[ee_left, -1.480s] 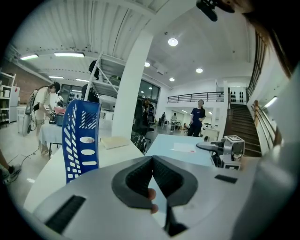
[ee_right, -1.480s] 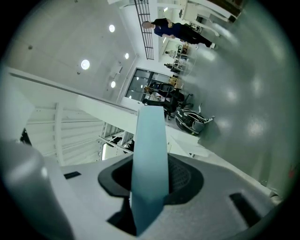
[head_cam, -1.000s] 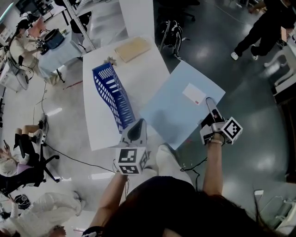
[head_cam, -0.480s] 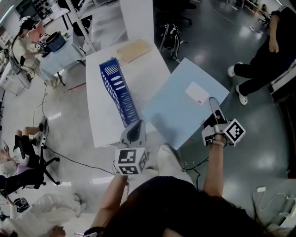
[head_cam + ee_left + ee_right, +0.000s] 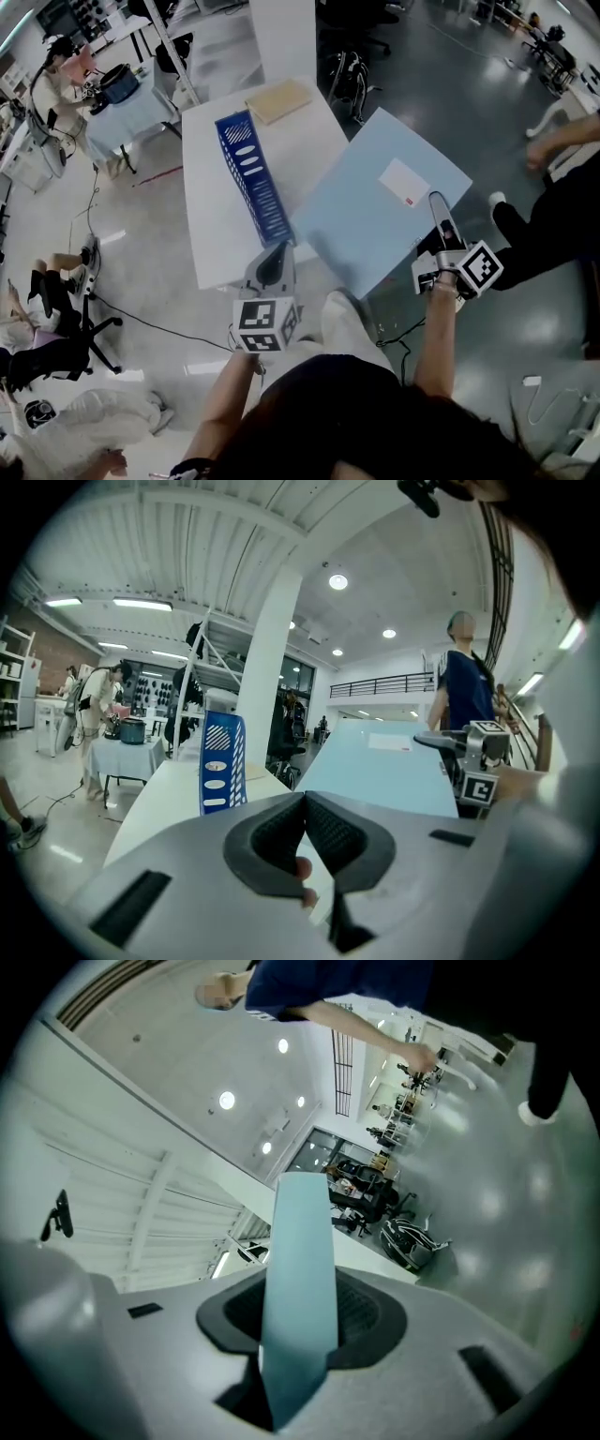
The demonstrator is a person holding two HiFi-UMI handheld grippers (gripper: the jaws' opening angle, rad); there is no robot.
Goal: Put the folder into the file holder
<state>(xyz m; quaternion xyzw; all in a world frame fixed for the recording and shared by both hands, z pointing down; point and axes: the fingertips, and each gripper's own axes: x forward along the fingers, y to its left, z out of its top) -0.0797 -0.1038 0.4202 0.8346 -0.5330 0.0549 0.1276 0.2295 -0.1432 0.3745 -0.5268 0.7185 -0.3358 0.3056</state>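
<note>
A tan pad [image 5: 278,100] lies on the white table [image 5: 217,217]; a black backpack [image 5: 349,71] sits on the floor [image 5: 441,112].

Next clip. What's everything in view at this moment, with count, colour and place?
folder: one, light blue with a white label, held in the air off the table's right edge
file holder: one, blue, slotted, on the table
table: one, white, ahead of the person
flat tan item: one, far end of the table
side table: one, pale blue cloth, far left
dark bag: one, on the floor beyond the table
bystanders: several, round the edges of the room
left gripper: one, grey, jaws together on nothing, by the file holder's near end
right gripper: one, grey, clamped on the folder's right edge
</note>
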